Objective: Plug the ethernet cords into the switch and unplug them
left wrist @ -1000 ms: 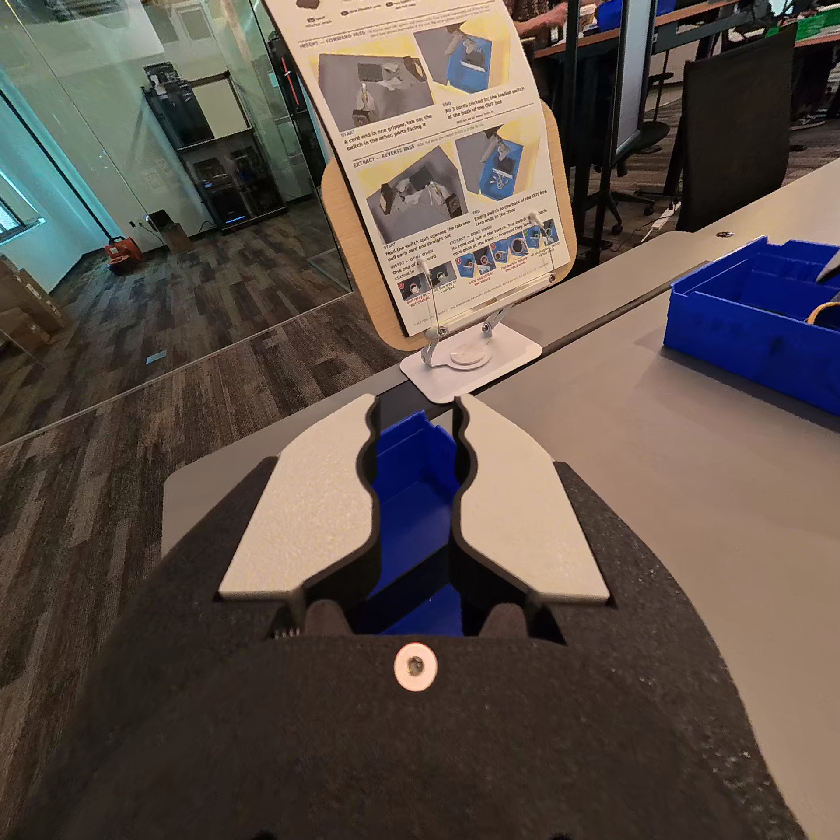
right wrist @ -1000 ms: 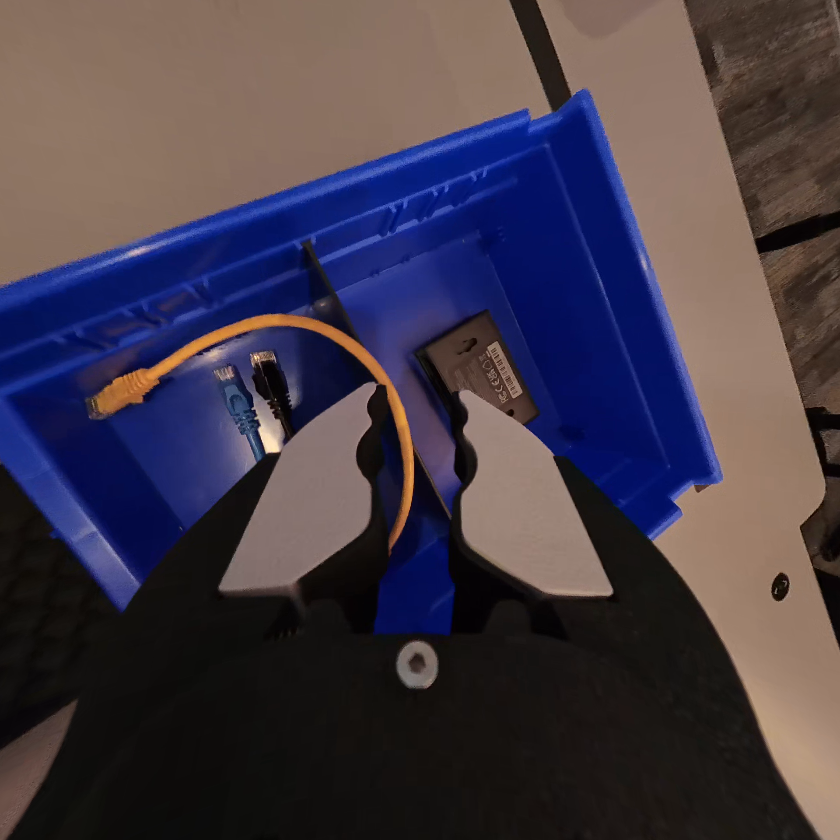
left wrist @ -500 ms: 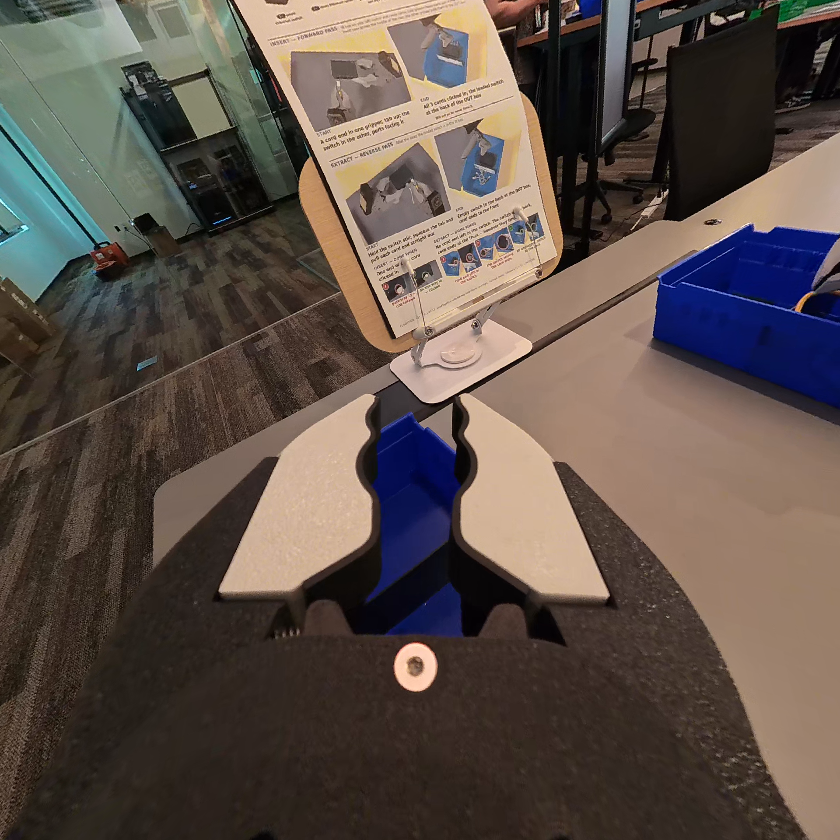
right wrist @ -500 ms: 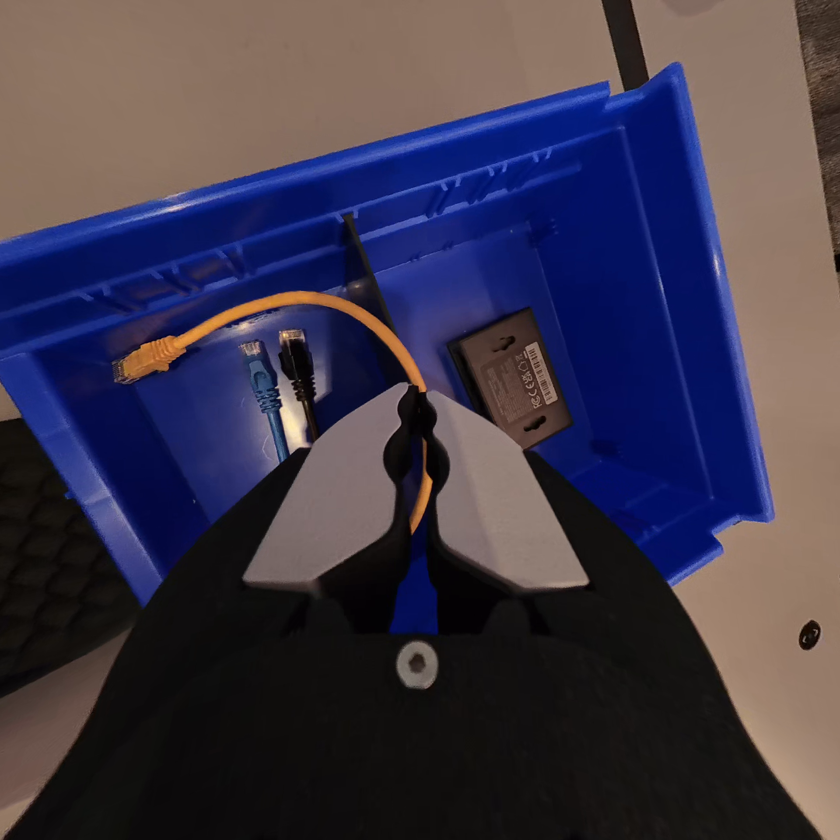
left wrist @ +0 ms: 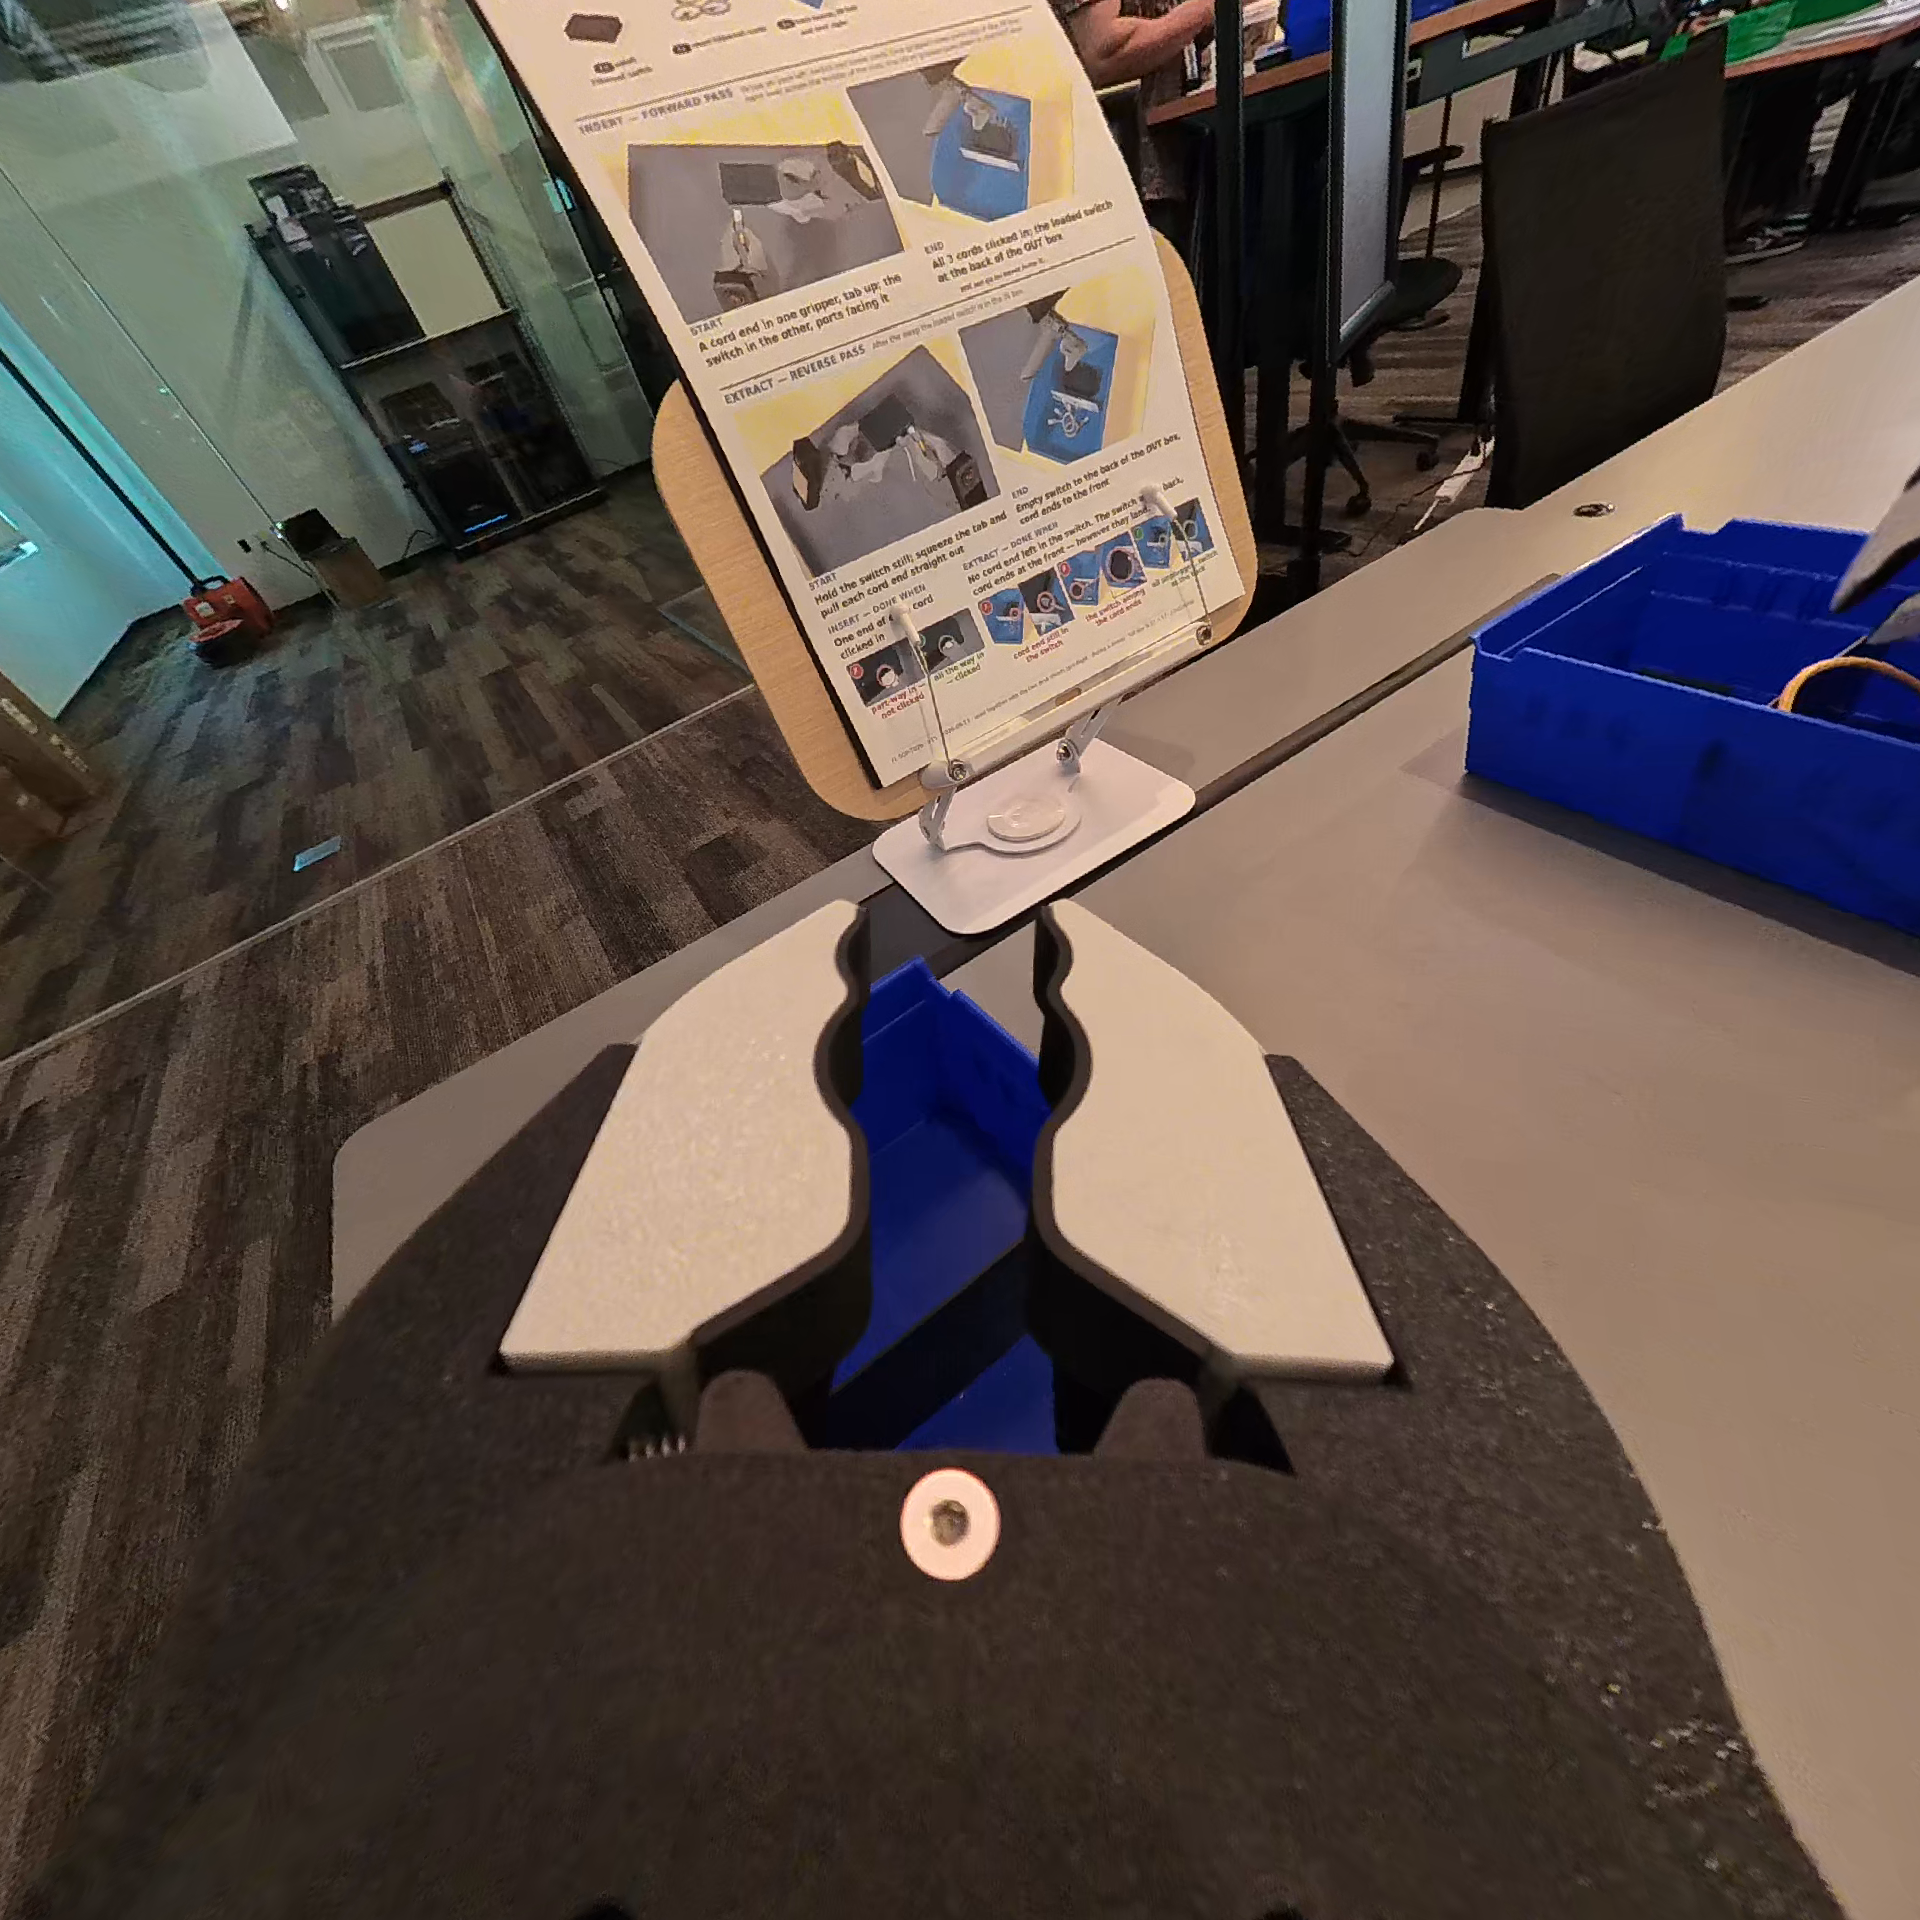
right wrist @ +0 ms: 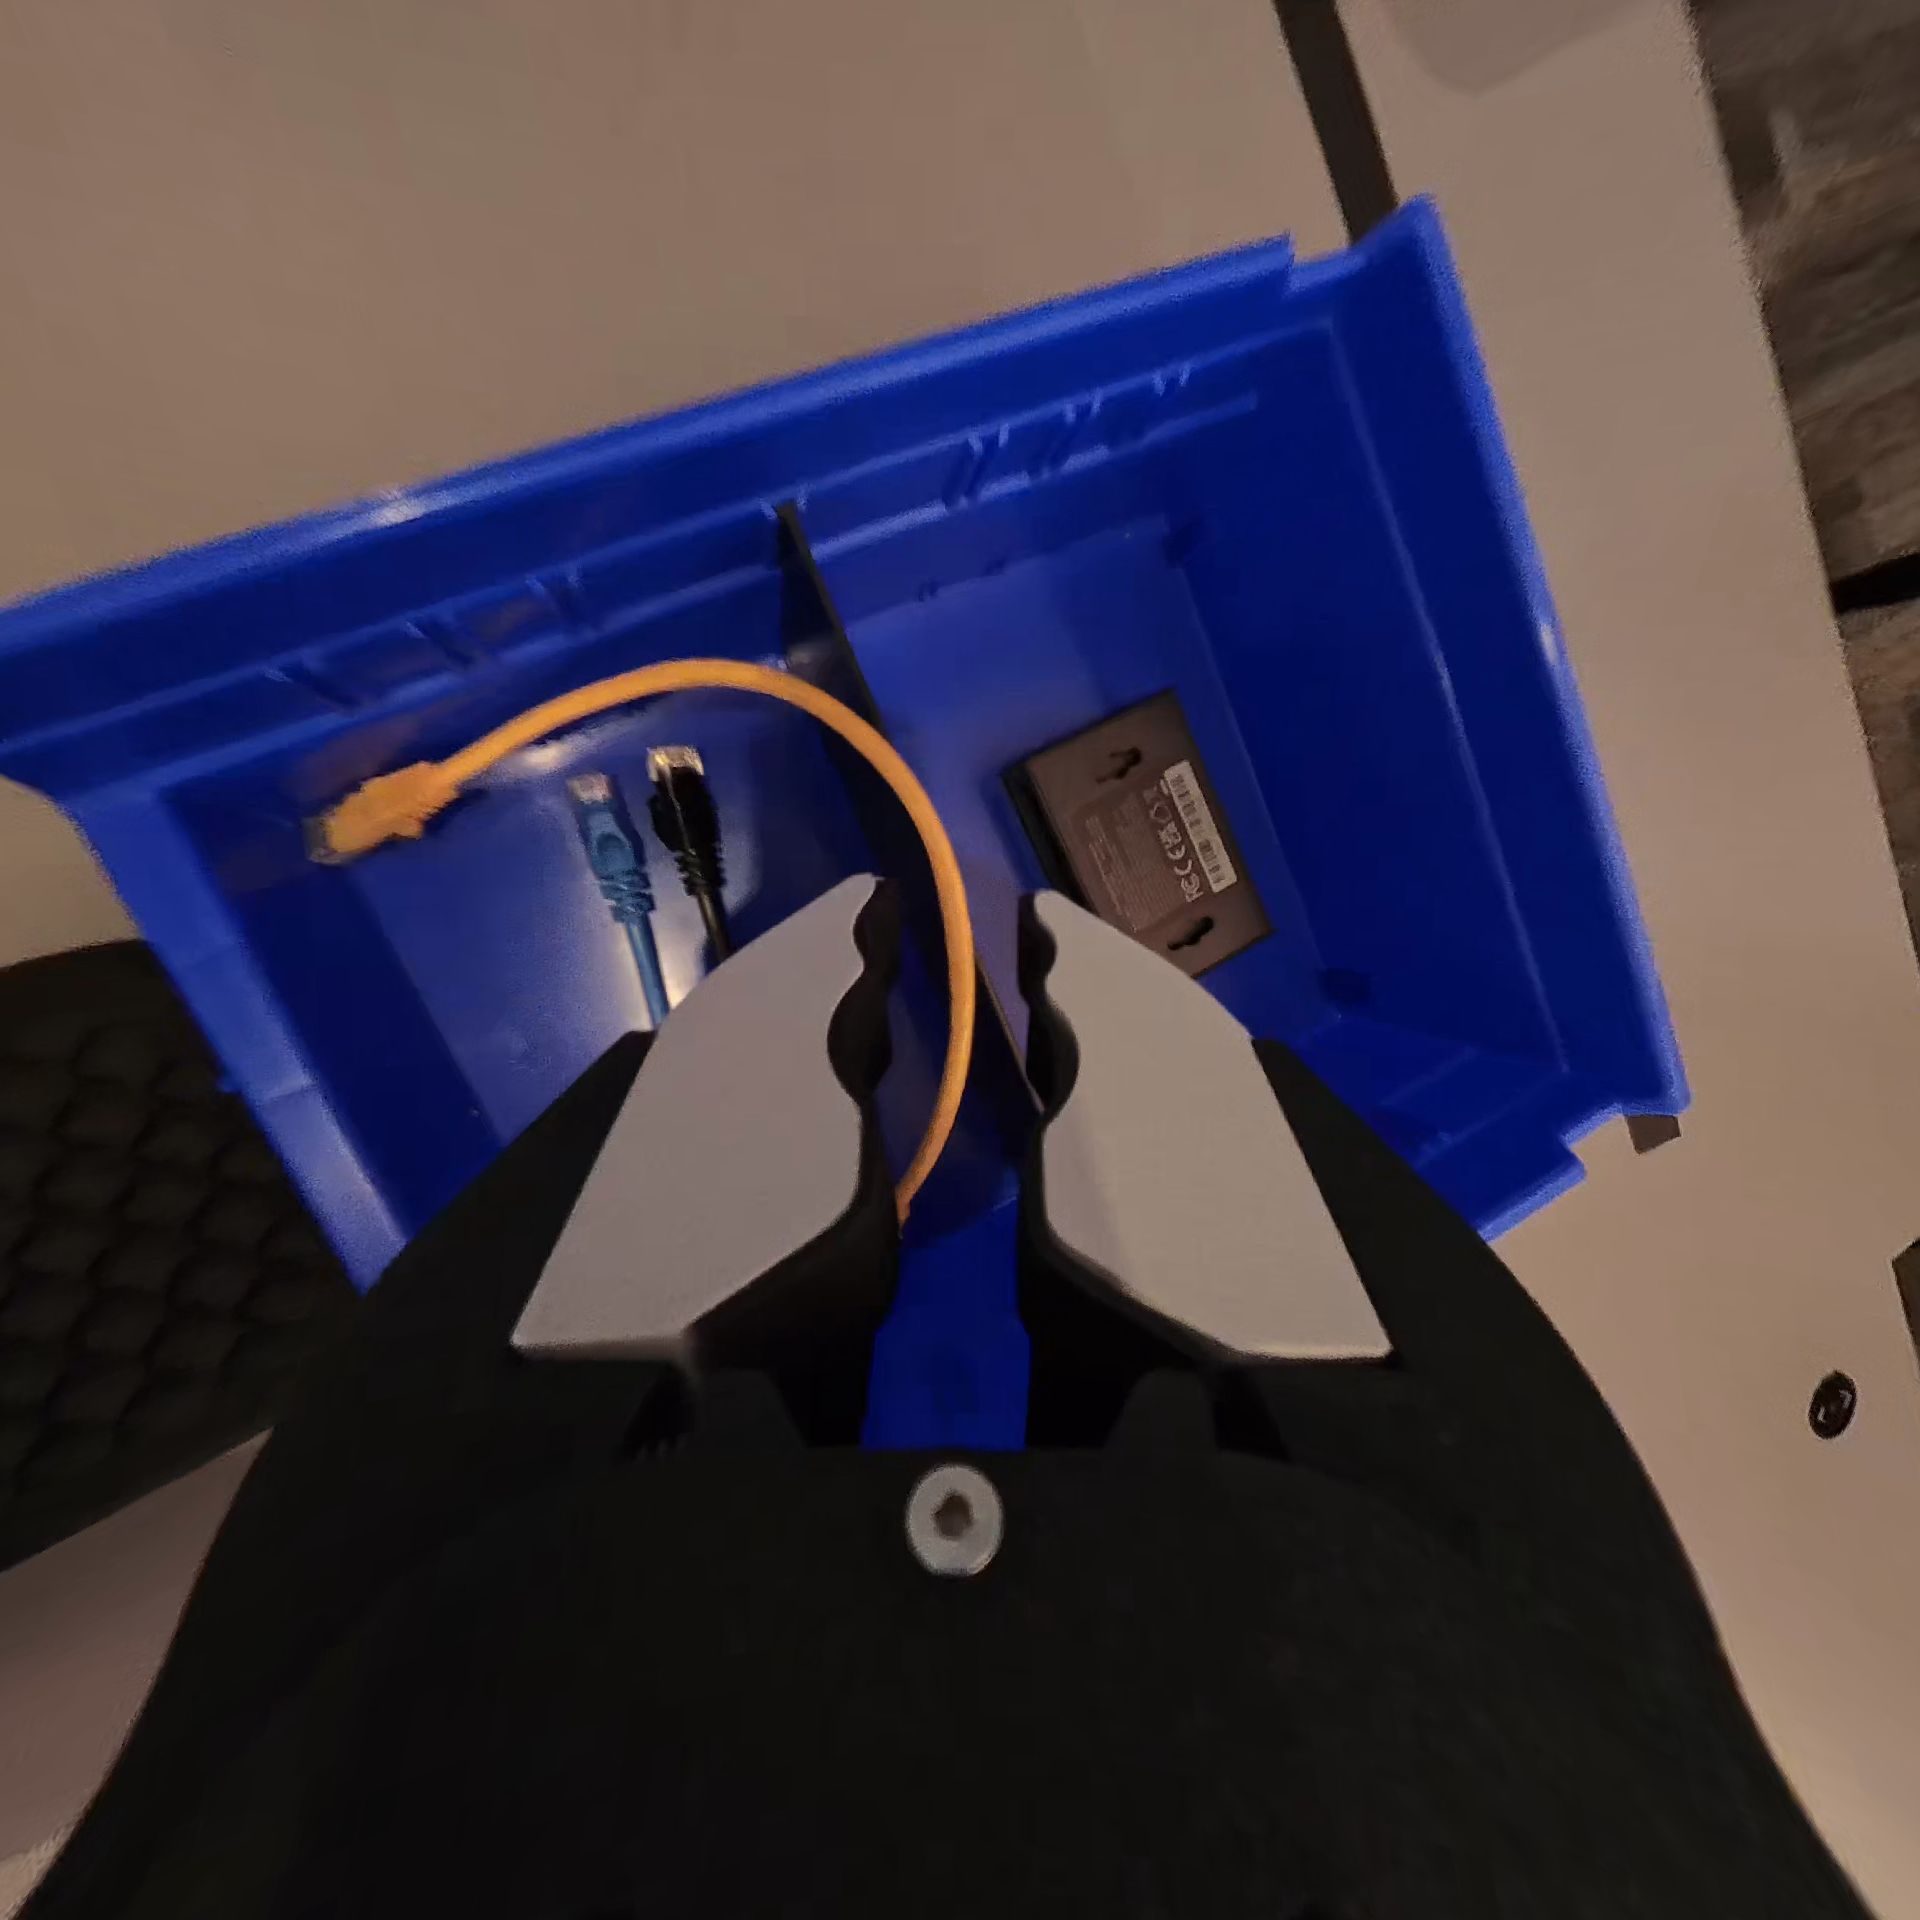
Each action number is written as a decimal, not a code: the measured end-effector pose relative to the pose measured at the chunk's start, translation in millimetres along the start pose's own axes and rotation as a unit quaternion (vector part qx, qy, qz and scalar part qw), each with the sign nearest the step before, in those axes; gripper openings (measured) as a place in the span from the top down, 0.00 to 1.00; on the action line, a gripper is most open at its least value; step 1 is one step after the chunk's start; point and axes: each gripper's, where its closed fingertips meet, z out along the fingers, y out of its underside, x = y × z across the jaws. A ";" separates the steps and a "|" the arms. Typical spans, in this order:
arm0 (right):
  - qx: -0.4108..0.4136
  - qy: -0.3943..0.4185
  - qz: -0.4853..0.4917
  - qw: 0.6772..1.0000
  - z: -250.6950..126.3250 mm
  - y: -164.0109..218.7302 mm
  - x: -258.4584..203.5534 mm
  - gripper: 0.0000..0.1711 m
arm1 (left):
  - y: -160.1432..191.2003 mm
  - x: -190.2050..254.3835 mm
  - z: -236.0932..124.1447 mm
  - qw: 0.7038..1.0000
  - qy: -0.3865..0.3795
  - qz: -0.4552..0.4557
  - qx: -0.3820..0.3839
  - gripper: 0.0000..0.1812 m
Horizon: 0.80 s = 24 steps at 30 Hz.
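Right tool (right wrist: 954,902) held open over the bin (right wrist: 1475,582), orange cord (right wrist: 940,831) arcing loose between its fingers and across the divider (right wrist: 821,623). Blue cord (right wrist: 615,852) and black cord (right wrist: 686,821) left of the divider, switch (right wrist: 1138,826) right. Left tool (left wrist: 943,930) open, empty, above a second bin (left wrist: 935,1122) on the worktop (left wrist: 1455,1143).

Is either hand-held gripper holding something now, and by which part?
Nothing is held. The right hand-held gripper is open around the orange cord; the left hand-held gripper is open.
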 end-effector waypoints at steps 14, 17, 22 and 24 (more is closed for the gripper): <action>-0.076 -0.010 -0.036 0.996 30.6 22.6 -8.0 0.96 | 5.9 -2.9 0.8 1.000 -0.001 -0.003 -0.007 0.84; -0.064 -0.007 -0.041 0.997 25.8 18.6 -7.5 0.97 | 6.7 -3.9 1.3 1.000 -0.002 -0.004 -0.008 0.84; -0.045 -0.003 -0.045 0.998 20.5 11.5 -9.6 0.97 | 6.5 -3.0 2.4 1.000 -0.001 -0.003 -0.008 0.84; -0.020 -0.003 -0.043 0.999 12.3 2.3 -12.0 0.97 | 6.1 -2.1 2.9 1.000 0.001 -0.002 -0.008 0.84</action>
